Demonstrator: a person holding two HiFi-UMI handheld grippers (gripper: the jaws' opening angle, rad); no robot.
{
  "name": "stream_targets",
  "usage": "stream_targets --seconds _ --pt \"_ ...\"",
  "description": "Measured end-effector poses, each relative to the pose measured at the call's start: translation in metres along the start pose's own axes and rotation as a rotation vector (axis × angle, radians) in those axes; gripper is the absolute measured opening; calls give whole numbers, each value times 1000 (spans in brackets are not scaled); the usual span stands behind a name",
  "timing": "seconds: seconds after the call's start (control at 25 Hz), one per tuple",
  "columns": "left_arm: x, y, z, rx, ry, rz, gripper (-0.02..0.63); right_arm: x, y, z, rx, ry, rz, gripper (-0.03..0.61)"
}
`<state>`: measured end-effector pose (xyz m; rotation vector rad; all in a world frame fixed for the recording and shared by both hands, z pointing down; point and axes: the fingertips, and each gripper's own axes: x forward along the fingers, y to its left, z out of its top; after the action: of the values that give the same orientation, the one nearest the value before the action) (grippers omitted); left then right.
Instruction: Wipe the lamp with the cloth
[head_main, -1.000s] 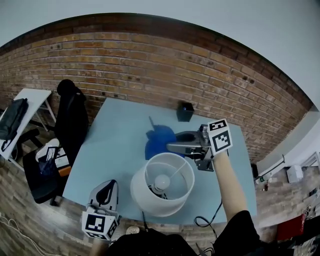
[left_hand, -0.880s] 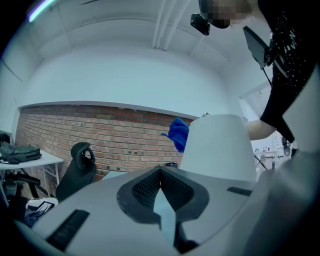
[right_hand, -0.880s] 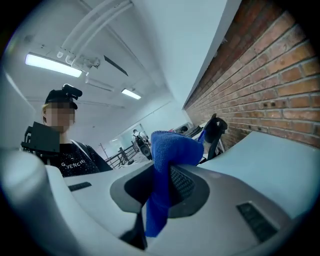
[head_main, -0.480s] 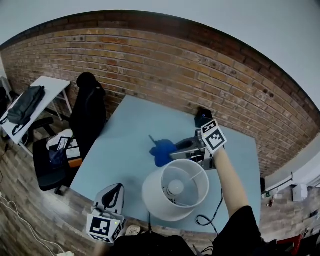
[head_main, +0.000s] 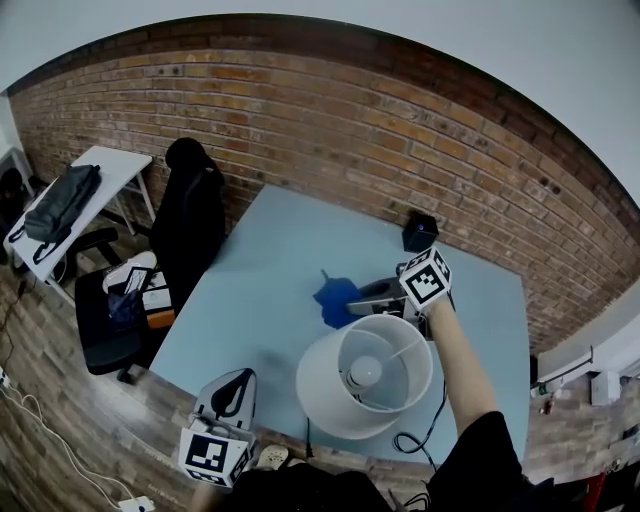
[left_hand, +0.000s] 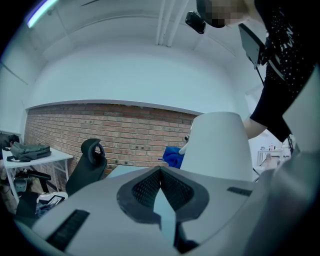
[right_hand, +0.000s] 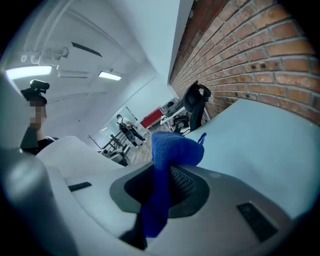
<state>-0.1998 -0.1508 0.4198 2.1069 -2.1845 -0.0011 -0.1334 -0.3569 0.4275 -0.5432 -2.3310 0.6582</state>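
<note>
A white lamp (head_main: 365, 375) with a wide round shade stands near the front edge of the light-blue table (head_main: 270, 270); its bulb shows inside the shade. My right gripper (head_main: 362, 295) reaches over the table just behind the shade and is shut on a blue cloth (head_main: 336, 299), which bunches out beyond the jaws. In the right gripper view the cloth (right_hand: 167, 165) runs between the closed jaws. My left gripper (head_main: 228, 397) hangs low at the table's front left, shut and holding nothing. From the left gripper view, the lamp shade (left_hand: 217, 145) rises ahead with the cloth (left_hand: 173, 156) beside it.
A small black box (head_main: 420, 232) sits at the table's back near the brick wall. A black office chair (head_main: 190, 210) stands left of the table, with a white side table and bag (head_main: 62, 200) beyond it. A black cable (head_main: 415, 435) trails off the table's front right.
The head view has shifted, so the table and lamp sit further right and lower in frame. The right gripper stays behind the shade with the cloth; the left gripper stays low at the front.
</note>
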Motion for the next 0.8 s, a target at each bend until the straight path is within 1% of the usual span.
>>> stream_targets --seconds 0.04,0.12,0.24,0.32,0.4,0.48,0.6,0.72,0.8 --pt "-1 0 -1 0 -1 -2 8 -5 3 5 -19 -10 -12 61" --pt "-4 2 -2 1 -2 -4 9 -19 23 27 -79 -64 4 61" --pt "-5 2 2 1 -21 -12 8 -40 75 70 -221 -128 39 61" --pt "-5 0 5 6 -36 -21 8 -47 113 91 -319 -125 58 61" --pt "-5 -2 8 9 -46 -35 8 -44 144 104 -385 -83 67 61" --pt "-5 -2 12 7 -55 -46 8 -34 164 105 -445 25 70 61" --pt "-9 3 17 -6 -73 -44 9 -14 184 90 -540 273 104 61" --pt "-13 5 19 -18 -87 -35 8 6 200 69 -582 520 175 61" --pt "-16 6 18 -24 -91 -32 9 18 203 53 -593 680 202 61"
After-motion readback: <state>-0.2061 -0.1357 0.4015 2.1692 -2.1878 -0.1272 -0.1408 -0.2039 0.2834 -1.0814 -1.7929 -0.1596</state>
